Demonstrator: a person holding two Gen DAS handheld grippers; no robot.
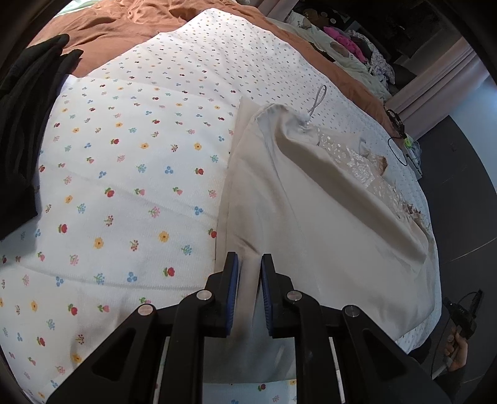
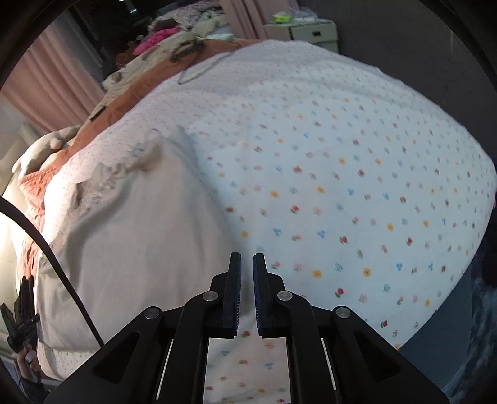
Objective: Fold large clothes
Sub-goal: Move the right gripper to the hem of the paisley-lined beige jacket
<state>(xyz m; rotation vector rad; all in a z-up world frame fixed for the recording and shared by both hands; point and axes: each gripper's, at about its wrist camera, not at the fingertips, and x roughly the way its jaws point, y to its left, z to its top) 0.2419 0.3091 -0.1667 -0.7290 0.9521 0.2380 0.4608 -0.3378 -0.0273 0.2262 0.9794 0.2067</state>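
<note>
A large cream garment point(image 1: 310, 217) with a lacy see-through trim point(image 1: 357, 161) lies spread on the flowered bedspread point(image 1: 124, 186). In the left wrist view my left gripper point(image 1: 249, 258) is shut on a raised fold at the garment's near edge, and cloth fills the gap between the blue pads. The right wrist view is blurred. It shows the same garment point(image 2: 139, 233) on the left of the bedspread point(image 2: 341, 202), and my right gripper point(image 2: 246, 256) is pinched on its near right edge with pale cloth between the pads. Each view catches the other hand-held gripper at its margin.
A black garment point(image 1: 21, 124) lies at the bed's left side. A rust-brown blanket point(image 1: 124, 21) covers the far part of the bed, beyond it a heap of clothes point(image 1: 351, 40). A dark cable point(image 2: 62, 264) crosses the right view. A pale cabinet point(image 2: 310, 31) stands past the bed, and dark floor point(image 1: 459, 186) lies to the right.
</note>
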